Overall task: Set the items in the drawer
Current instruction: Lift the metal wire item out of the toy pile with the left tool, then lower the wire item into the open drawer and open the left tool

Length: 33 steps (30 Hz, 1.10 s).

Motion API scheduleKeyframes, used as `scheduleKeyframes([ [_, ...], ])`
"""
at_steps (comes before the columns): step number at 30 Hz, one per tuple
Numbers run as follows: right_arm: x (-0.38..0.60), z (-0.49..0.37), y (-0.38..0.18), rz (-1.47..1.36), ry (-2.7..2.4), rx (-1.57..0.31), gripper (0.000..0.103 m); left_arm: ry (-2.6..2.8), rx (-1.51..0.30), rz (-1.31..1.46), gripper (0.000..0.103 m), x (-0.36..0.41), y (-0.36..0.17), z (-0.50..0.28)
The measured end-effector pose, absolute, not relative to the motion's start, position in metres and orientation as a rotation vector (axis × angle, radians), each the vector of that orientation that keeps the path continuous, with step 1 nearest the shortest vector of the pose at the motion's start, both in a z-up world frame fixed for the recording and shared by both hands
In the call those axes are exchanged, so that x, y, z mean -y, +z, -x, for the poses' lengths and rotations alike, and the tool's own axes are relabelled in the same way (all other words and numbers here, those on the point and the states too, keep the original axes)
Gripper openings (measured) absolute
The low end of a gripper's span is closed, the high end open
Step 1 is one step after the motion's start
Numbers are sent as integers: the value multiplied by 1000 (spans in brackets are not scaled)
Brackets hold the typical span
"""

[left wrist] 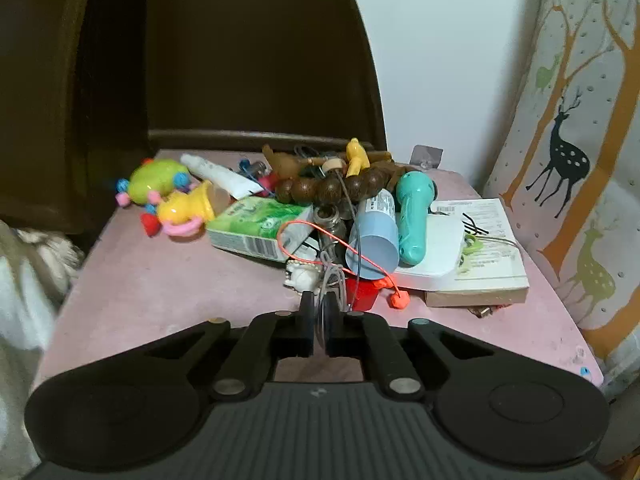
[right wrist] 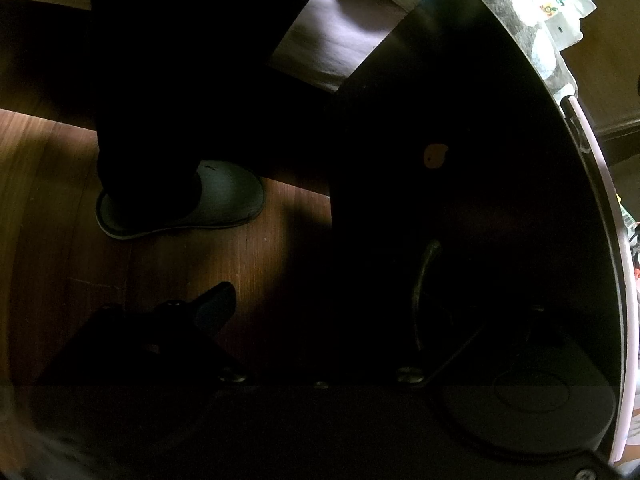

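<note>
**Left claw pinching a thin cord at the edge of a cluttered pink tabletop**

Your left gripper (left wrist: 319, 312) sits low in the centre of the left wrist view, its two black fingers (left wrist: 307, 312) nearly together and clenched on a thin grey cord (left wrist: 326, 286) that runs up between them. That cord leads up to a small white figurine (left wrist: 301, 276) lying just beyond the fingertips.

Behind it, a heap of items fills the middle of the pink tabletop (left wrist: 160, 280). At centre left lies a green tissue pack (left wrist: 256, 226). To the right of it, a pale blue cup (left wrist: 374, 242) lies on its side, with a teal handheld toy (left wrist: 414, 216) beside it, resting on a white box (left wrist: 436, 252). A string of dark wooden beads (left wrist: 332, 188) sits above them. A red cord (left wrist: 320, 240) loops across the pile. At upper left are a white tube (left wrist: 220, 174) and a yellow-green baby toy (left wrist: 160, 182). A deer-print curtain (left wrist: 572, 140) fills the right edge.

Your right gripper (right wrist: 304, 320) appears in a very dark view; one finger (right wrist: 214, 304) shows at lower left, the other is lost in shadow, so I cannot tell whether the claw is released or clenched. A dark cabinet front (right wrist: 460, 208) with a curved handle (right wrist: 424, 280) fills the right half; whether this is the drawer I cannot tell. A grey slipper (right wrist: 200, 204) stands on the wooden floor (right wrist: 48, 184) at centre left.
</note>
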State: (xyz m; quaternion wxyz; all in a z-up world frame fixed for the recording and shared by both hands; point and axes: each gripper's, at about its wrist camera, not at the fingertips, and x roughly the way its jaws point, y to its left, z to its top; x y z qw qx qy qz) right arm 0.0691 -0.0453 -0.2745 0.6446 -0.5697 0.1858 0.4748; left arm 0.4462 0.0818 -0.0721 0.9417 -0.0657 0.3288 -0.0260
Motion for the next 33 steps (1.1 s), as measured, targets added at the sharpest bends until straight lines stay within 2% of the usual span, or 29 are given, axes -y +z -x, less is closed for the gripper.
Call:
scheduleKeyframes([
  [8,45,-68,-274,1297,1074,-429,97,-88,-670,72,3,-78,-54,-423],
  [12,44,-68,-274,1294,1068,-435,97,-66,-687,33,15,-70,-60,-437],
  [23,47,-69,-274,1299,1082,-418,98,-61,-707,143,15,-84,-82,-477],
  [24,47,-69,-274,1299,1083,-417,98,-67,-710,137,2,-83,-82,-475],
  [25,47,-69,-274,1299,1083,-417,98,-64,-709,128,0,-82,-82,-472],
  [33,46,-69,-274,1300,1078,-422,98,-74,-650,139,0,-81,-59,-432],
])
